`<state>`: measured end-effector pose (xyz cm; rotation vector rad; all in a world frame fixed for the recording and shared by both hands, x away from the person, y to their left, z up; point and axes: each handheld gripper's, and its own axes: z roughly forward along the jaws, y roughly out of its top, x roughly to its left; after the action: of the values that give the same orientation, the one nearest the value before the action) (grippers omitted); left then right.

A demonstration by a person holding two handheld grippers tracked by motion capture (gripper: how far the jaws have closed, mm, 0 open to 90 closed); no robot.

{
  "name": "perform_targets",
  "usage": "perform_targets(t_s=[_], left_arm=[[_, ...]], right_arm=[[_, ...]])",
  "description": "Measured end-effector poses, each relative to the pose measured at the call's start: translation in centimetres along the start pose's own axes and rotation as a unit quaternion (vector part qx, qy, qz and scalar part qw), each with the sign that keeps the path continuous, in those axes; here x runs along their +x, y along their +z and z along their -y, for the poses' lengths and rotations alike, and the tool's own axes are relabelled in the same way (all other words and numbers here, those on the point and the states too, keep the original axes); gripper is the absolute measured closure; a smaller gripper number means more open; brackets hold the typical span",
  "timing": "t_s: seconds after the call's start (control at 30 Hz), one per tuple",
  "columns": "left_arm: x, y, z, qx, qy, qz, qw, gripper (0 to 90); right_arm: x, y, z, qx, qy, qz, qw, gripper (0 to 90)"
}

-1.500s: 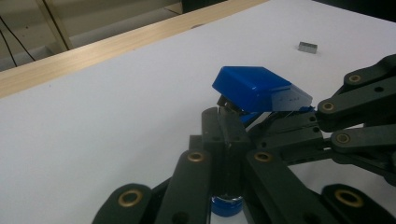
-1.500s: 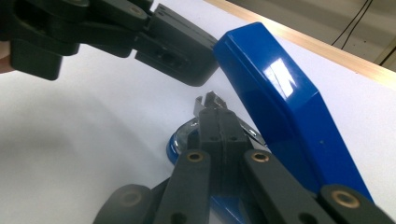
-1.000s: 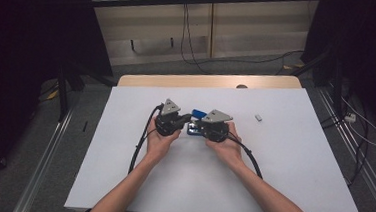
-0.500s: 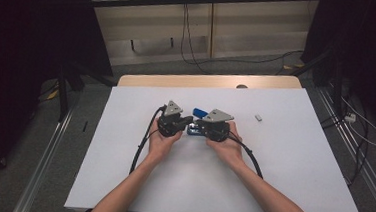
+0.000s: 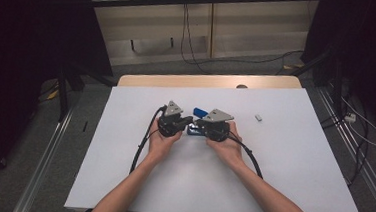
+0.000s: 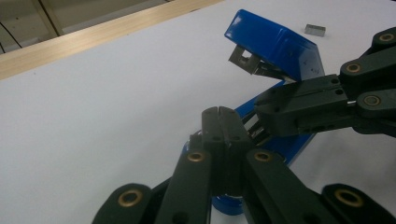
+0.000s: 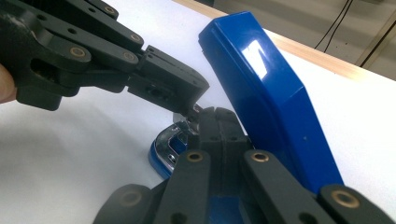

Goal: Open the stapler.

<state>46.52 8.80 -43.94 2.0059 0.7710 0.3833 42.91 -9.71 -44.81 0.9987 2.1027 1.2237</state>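
On the white bench the blue stapler lies mid-bench, lid hinged up, long axis between the hands; the left claw and right claw, both pinched closed, meet over its open tray; a staple block lies well apart, nearer the right.

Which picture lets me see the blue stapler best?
The left gripper view: the stapler shows its raised lid, its metal mouth and its base. The right gripper view shows the lid's top and part of the base. The high view shows a small blue bit between the grippers.
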Motion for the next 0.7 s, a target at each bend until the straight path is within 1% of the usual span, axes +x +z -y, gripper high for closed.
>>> perform_targets(t_s=[0.3,0.33,0.43,0.57,0.6,0.7], left_arm=[[0.08,0.41,0.22,0.009,0.002,0.004,1.0,90.0],[0.14,0.44,0.26,0.012,-0.001,0.006,0.9999,90.0],[0.1,0.45,0.25,0.012,-0.001,0.004,0.9999,90.0],[0.1,0.45,0.27,0.011,0.001,0.005,0.9999,90.0],[0.13,0.45,0.27,0.011,0.002,0.005,0.9999,90.0],[0.11,0.45,0.28,0.01,0.002,0.005,0.9999,90.0]], right_arm=[[0.18,0.22,0.11,0.001,0.001,0.001,1.0,90.0],[0.25,0.26,0.14,0.001,0.001,0.004,1.0,90.0],[0.36,0.29,0.15,0.0,0.003,0.007,1.0,90.0],[0.46,0.37,0.08,-0.006,0.006,0.01,0.9999,90.0],[0.53,0.21,-0.07,-0.015,0.002,0.013,0.9998,90.0],[0.54,0.04,-0.29,-0.021,0.0,0.015,0.9997,90.0]])
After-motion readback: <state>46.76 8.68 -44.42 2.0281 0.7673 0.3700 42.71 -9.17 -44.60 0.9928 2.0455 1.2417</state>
